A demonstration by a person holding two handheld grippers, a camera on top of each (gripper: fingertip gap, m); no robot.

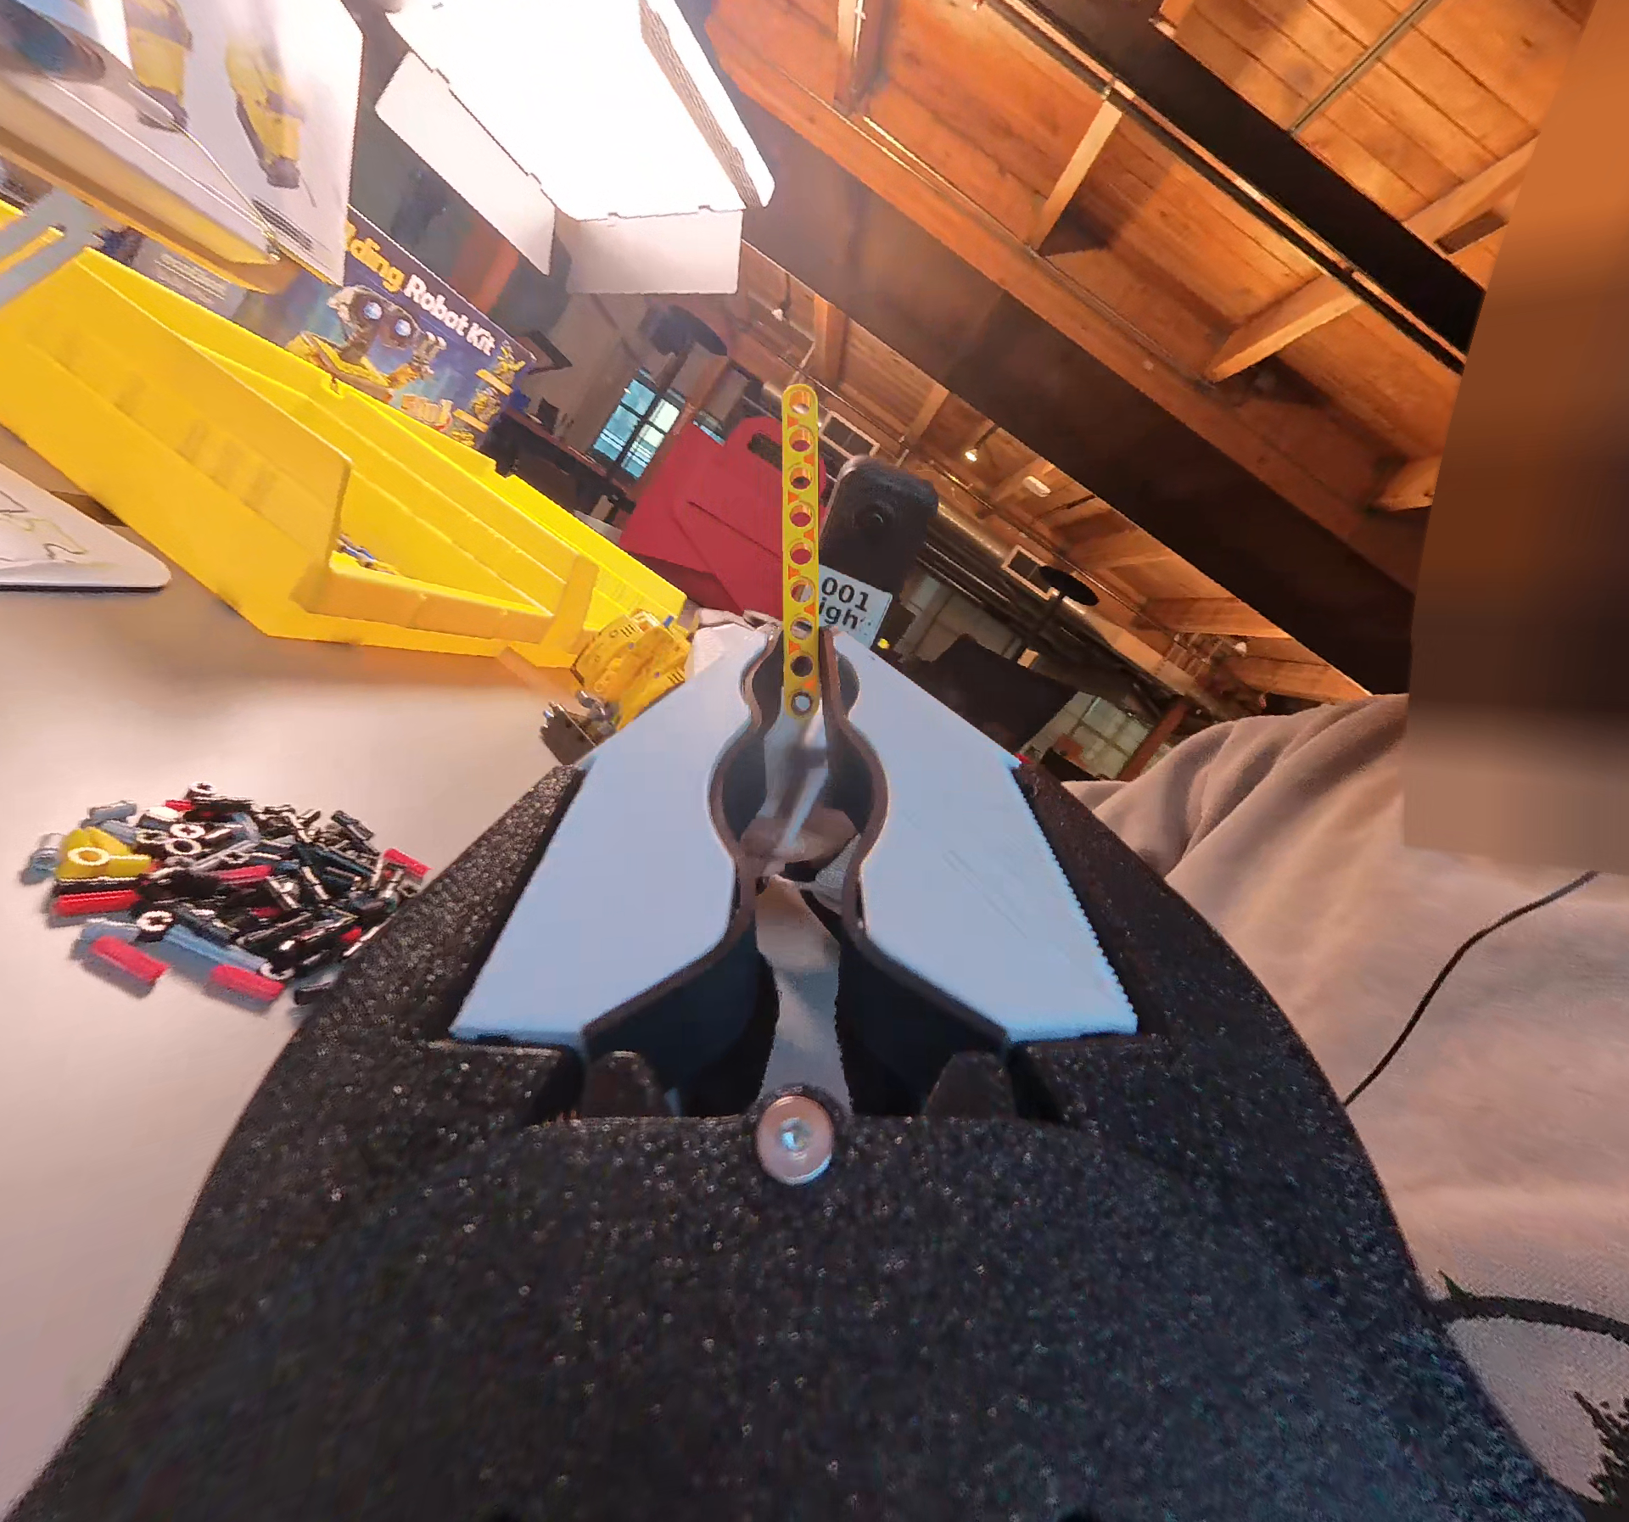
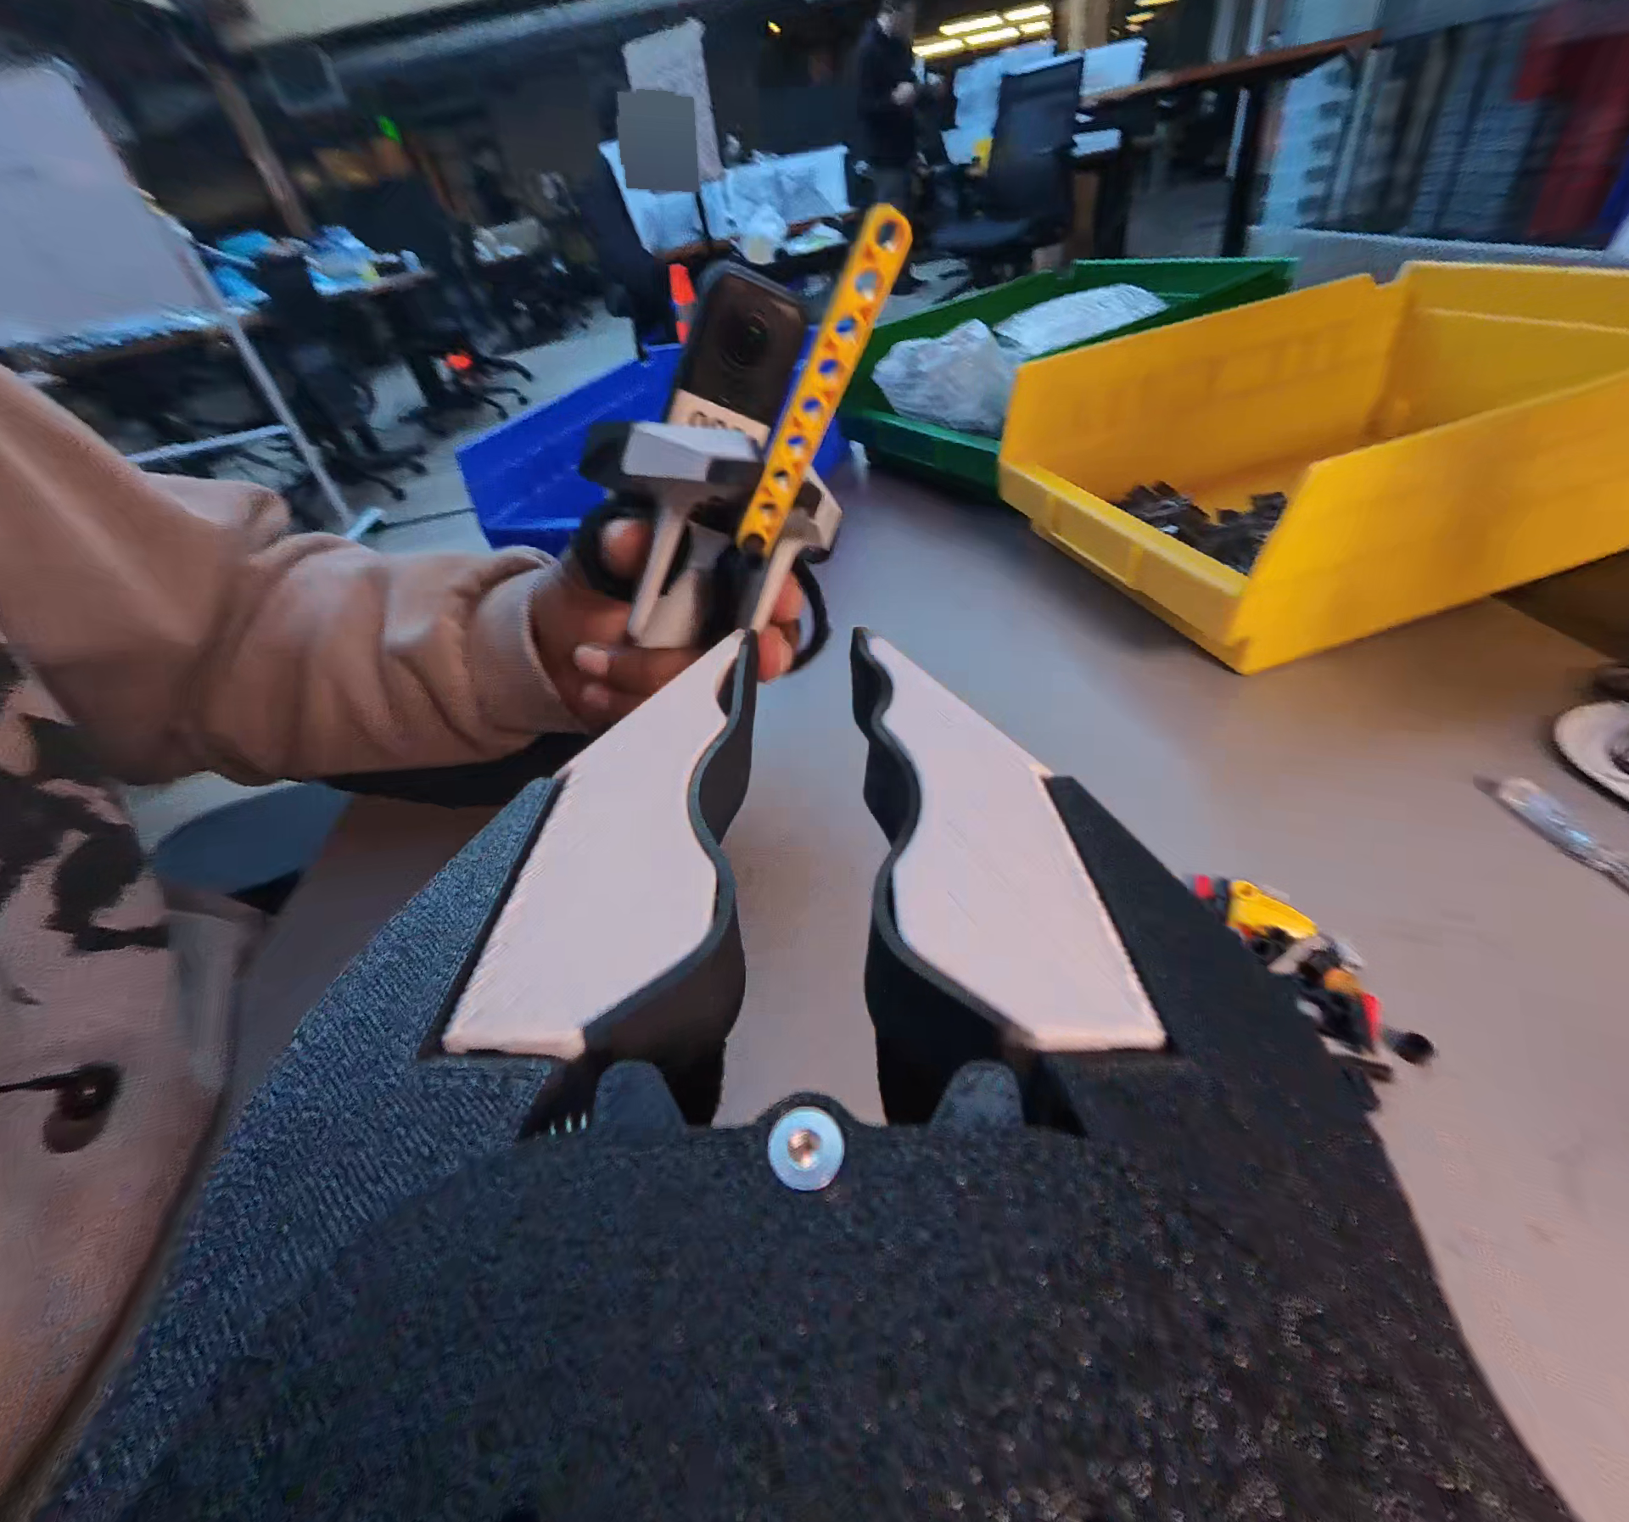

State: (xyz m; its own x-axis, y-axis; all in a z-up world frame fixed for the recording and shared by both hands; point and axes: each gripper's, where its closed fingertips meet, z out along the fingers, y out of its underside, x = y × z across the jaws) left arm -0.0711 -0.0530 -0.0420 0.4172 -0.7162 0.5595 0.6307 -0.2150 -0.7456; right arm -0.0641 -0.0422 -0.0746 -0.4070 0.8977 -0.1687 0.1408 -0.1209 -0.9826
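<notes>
My left gripper (image 1: 798, 653) is shut on the lower end of a long yellow beam with a row of holes (image 1: 800, 528), which stands up past the fingertips. In the right wrist view the same left gripper (image 2: 765, 529) is held by a hand (image 2: 617, 642) above the table, with the beam (image 2: 848, 327) tilted up and to the right. My right gripper (image 2: 804, 651) is open and empty, its tips just short of that hand and the left gripper. The right gripper's black camera (image 1: 881, 514) shows right behind the beam.
A pile of small black, red and grey parts (image 1: 229, 880) lies on the grey table (image 1: 264, 686), also in the right wrist view (image 2: 1305, 960). A yellow bin (image 2: 1322, 440), green bin (image 2: 934, 440), blue bin (image 2: 538, 457) and a partly built yellow model (image 1: 630, 660) stand behind. Both grippers' tips are close together, under 4 cm apart.
</notes>
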